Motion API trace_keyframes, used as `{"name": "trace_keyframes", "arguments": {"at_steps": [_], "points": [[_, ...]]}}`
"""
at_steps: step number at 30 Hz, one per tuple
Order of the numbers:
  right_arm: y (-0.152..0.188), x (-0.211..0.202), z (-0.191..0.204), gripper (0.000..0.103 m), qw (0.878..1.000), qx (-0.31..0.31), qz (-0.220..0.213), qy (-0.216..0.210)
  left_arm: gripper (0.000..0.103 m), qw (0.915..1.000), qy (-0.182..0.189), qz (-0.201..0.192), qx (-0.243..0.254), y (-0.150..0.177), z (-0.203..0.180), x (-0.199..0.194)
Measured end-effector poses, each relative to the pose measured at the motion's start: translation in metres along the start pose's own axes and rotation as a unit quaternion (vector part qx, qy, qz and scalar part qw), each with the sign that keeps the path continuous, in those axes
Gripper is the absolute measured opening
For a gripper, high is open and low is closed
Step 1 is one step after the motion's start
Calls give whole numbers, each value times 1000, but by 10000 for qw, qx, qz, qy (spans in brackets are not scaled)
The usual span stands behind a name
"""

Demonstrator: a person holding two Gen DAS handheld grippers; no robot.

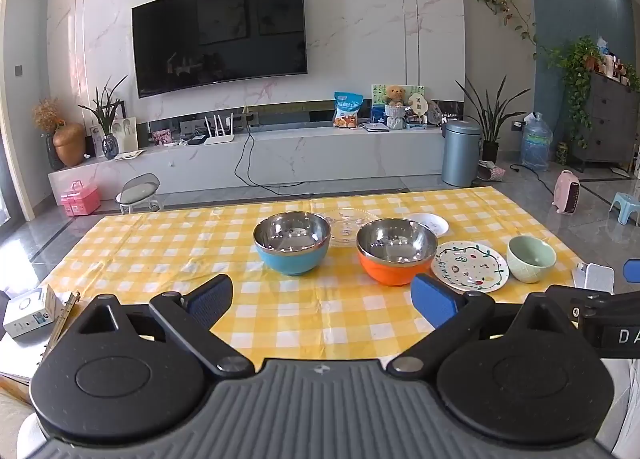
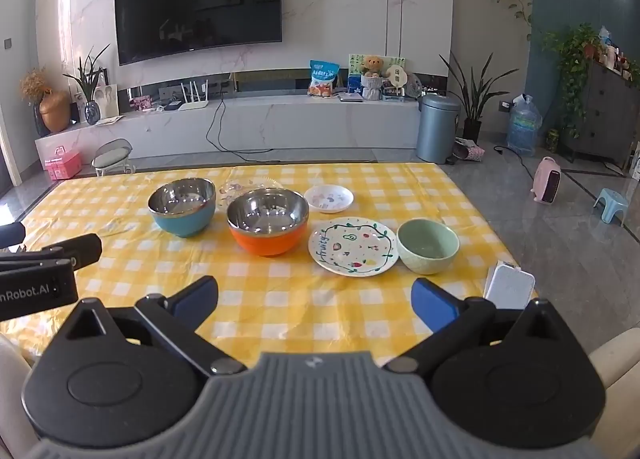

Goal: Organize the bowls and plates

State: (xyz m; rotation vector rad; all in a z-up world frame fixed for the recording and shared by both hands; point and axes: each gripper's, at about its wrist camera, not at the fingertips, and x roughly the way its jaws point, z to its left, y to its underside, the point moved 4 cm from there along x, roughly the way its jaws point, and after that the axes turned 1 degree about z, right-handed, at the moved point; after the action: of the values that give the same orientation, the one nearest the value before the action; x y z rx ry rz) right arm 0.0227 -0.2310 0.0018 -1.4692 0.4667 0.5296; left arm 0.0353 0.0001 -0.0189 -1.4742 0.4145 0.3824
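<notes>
Yellow-checked cloth covers the tabletop (image 2: 280,299) where the blue bowl (image 2: 183,206), orange bowl (image 2: 267,225), green bowl (image 2: 427,245) and fruit plate (image 2: 353,246) sit apart, and both tongs, left (image 1: 322,297) and right (image 2: 314,299), hang wide and empty, so I'd approach one bowl's rim squarely.

Both wrist views tableward (perhaps level), overlapping.
</notes>
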Motion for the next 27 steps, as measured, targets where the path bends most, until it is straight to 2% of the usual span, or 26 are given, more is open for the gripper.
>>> {"name": "trace_keyframes", "arguments": {"at_steps": [8,9,10,14,27], "points": [[1,0,0,101,10000,32,-12,15,103,9994,273,135,-164,-1,6,4],[1,0,0,101,10000,40,-12,15,103,9998,74,158,-136,5,4,7],[0,-1,-1,101,10000,49,-11,15,103,9998,40,141,-125,5,1,4],[12,2,6,101,10000,20,7,-3,103,9998,14,139,-131,5,1,2],[8,8,4,101,9999,20,103,-53,103,9997,22,184,-160,7,4,4]]}}
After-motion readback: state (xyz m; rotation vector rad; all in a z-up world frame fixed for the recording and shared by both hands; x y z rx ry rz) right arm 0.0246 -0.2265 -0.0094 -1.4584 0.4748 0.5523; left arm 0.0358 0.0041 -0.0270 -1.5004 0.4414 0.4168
